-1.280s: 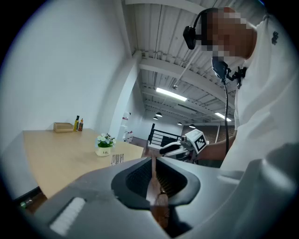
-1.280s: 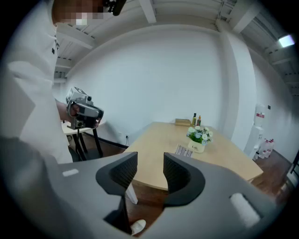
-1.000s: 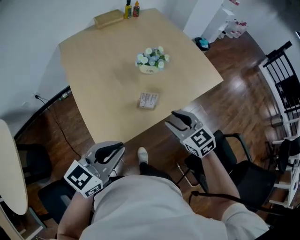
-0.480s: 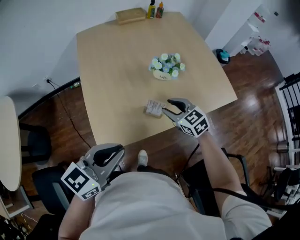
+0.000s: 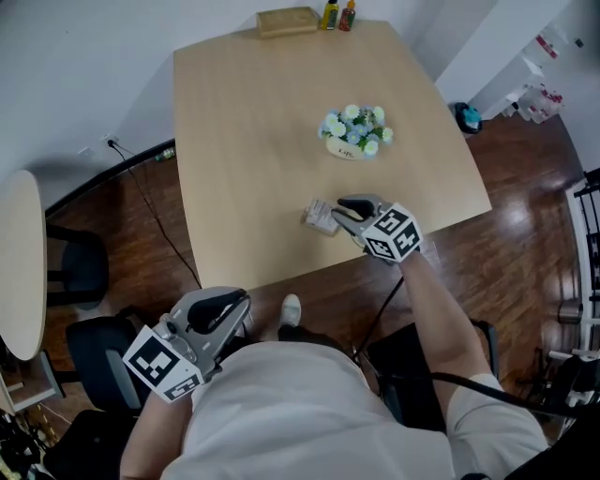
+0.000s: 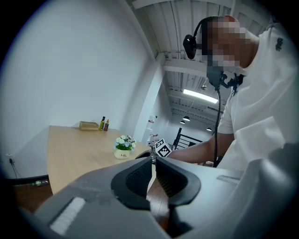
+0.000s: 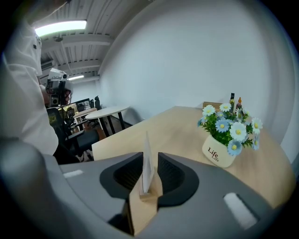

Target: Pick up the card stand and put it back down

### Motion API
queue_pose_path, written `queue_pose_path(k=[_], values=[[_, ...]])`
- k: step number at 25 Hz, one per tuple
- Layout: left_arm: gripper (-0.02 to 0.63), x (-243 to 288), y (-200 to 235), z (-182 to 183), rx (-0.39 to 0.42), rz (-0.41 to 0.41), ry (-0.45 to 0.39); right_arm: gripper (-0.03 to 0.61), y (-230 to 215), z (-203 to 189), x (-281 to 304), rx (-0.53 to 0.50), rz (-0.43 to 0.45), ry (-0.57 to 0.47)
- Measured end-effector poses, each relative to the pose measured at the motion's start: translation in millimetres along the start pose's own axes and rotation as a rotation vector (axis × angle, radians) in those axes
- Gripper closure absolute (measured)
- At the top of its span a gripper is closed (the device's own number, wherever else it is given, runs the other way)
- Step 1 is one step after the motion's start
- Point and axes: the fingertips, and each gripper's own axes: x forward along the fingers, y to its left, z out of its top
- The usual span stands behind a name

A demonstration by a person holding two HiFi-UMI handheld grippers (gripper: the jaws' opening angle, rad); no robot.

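Card stand point(image 5: 320, 215), thin pale card upright in a small wooden block, near the front edge of the pale wooden table point(image 5: 244, 141), likely light, stiff, tippy, best pinched low on that block, right gripper point(image 5: 341, 214) jaws just closed in there, left gripper point(image 6: 153, 163) jaws together, empty.

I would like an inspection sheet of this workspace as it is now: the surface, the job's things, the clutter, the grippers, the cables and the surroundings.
Surface: light wooden table, mostly bare.
Job's things: card stand, upright near the table's front edge.
Clutter: flower pot mid-table; wooden box and two bottles at the far edge.
Grippers: right gripper has just been closing, with the card stand's base between its jaws and filling the gap. Left gripper is off the table, jaws together, nothing between.
Cables: black cable on the floor left of the table; second cable below the right forearm.
Surroundings: round table, office chair, wood floor.
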Motion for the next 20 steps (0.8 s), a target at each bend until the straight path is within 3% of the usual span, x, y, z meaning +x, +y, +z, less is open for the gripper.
queue_pose_path(k=[5,20], values=[[0.583,2.8,4.6,-0.7,0.001,0.013,0.008,0.538,1.3,-2.4,4.6,-0.018,0.005,0.003],[0.583,7.8,9.3,3.4,0.01,-0.018,0.012,0.558,1.9,5.0,1.6,-0.017,-0.002,-0.017]])
